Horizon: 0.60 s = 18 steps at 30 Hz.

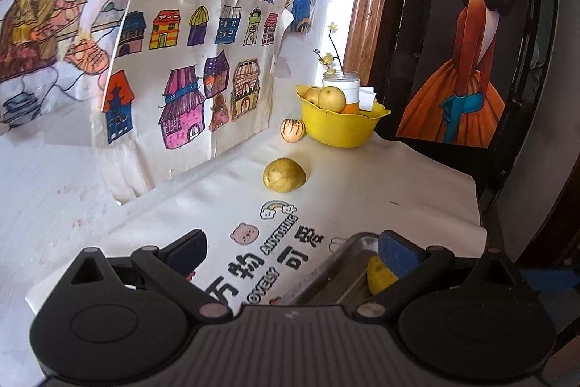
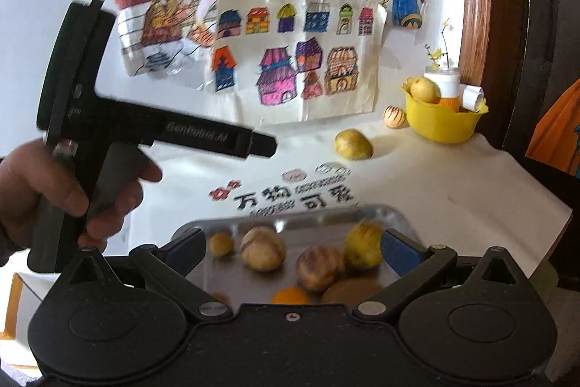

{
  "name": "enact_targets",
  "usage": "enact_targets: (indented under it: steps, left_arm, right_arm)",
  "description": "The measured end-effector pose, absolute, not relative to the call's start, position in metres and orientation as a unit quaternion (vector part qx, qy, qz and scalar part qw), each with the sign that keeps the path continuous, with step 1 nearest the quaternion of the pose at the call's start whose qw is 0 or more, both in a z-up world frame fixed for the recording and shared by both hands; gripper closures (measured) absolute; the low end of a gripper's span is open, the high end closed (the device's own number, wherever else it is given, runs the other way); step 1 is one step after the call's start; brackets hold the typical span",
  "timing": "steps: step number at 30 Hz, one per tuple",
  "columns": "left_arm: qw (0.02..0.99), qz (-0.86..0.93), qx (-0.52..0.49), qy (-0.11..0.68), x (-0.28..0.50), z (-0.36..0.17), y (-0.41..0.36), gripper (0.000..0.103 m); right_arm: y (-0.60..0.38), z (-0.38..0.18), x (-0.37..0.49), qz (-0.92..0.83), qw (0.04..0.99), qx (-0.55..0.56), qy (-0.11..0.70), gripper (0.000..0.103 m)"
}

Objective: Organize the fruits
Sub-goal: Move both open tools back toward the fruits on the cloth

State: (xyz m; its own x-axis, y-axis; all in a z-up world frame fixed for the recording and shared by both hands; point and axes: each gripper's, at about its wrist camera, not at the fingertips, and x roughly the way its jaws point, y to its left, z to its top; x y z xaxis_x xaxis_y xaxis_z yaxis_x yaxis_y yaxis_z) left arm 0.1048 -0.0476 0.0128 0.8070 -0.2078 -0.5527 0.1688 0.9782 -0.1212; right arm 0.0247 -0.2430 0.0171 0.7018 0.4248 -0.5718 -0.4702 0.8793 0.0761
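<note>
Right under our right gripper (image 2: 293,249) sits a shiny metal tray (image 2: 395,216) with fruit in it. Its fingers are wide apart and hold nothing. We count about 6 fruits in the tray, but the picture is blurry there, so we cannot be sure. One yellow fruit (image 2: 362,243) lies just beside the right finger's blue pad.

Our left gripper (image 1: 290,251) is open too, with nothing between its fingers. It hovers over the white cloth (image 1: 380,169) with the printed words, and the tray's corner (image 1: 357,240) is by its right finger.

Ahead of both grippers, 1 yellow-green fruit (image 1: 284,175) lies alone on the cloth. It lies flat, with its long side going left to right. Farther back, 1 striped fruit (image 1: 291,129) touches the yellow bowl (image 1: 340,129). In the bowl we see 2 yellow fruits (image 1: 331,98). A white jar (image 1: 344,86) holding a flower twig stands behind them.

We think the lone fruit comes next. It sits almost straight ahead of the left gripper, a little nearer than to the right one.
</note>
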Motion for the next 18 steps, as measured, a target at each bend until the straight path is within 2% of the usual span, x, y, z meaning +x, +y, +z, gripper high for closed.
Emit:
enact_targets:
  steps: [18]
  left_arm:
    - [0.951, -0.095, -0.024, 0.293, 0.197, 0.017, -0.066, 0.0]
  right_arm:
    - [-0.274, 0.055, 0.146, 0.248, 0.927, -0.036, 0.281, 0.001]
